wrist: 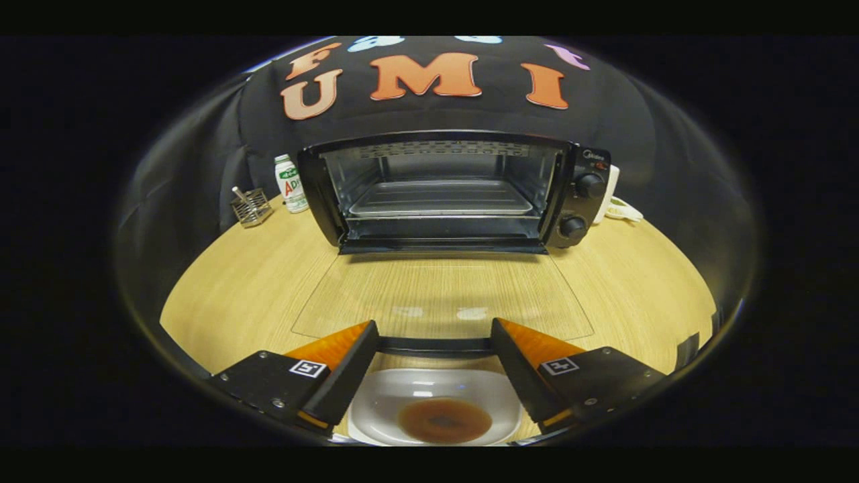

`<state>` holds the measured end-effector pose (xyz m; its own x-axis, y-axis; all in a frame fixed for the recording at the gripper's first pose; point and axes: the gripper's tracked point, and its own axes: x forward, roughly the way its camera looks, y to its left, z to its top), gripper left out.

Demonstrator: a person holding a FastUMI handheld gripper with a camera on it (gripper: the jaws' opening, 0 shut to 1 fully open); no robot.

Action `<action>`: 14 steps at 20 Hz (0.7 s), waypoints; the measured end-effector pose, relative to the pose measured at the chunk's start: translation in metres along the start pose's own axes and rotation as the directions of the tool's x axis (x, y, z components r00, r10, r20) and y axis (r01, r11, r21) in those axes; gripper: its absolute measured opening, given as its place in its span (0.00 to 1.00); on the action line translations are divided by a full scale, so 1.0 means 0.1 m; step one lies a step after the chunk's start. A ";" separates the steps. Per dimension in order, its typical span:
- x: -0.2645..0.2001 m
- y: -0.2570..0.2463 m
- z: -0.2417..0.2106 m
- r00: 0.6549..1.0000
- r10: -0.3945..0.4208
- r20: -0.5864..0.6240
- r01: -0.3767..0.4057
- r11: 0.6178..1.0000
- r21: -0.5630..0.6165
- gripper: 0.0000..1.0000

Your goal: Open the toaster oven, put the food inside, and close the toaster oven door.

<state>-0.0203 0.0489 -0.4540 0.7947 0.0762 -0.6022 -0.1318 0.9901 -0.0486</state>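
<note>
The black toaster oven (453,191) stands on the wooden table beyond my fingers. Its glass door (439,292) is folded down flat toward me, and a metal tray (439,199) lies inside the cavity. The door's dark handle (435,345) runs across the gap at my fingertips. My gripper (433,330) is open, its fingers wide apart and pressing on nothing. Close in, between and below the fingers, sits a white plate (382,397) with a round brown piece of food (444,420) on it.
Left of the oven stand a white bottle with a green label (290,182) and a small wire holder (251,206). A white object (621,209) lies behind the oven's right side, by its two knobs (590,184). Bare tabletop (241,282) flanks the door.
</note>
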 end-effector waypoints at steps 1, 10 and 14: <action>0.01 0.00 -0.01 1.000 -0.001 -0.009 0.001 1.000 0.006 1.00; -0.58 -0.05 -0.01 0.998 0.008 0.056 -0.014 0.992 0.122 1.00; -0.87 -0.08 -0.31 0.998 -0.021 0.064 0.016 0.996 0.086 0.99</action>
<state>-0.1068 0.0303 -0.4255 0.8335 0.0624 -0.5489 -0.0677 0.9977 0.0106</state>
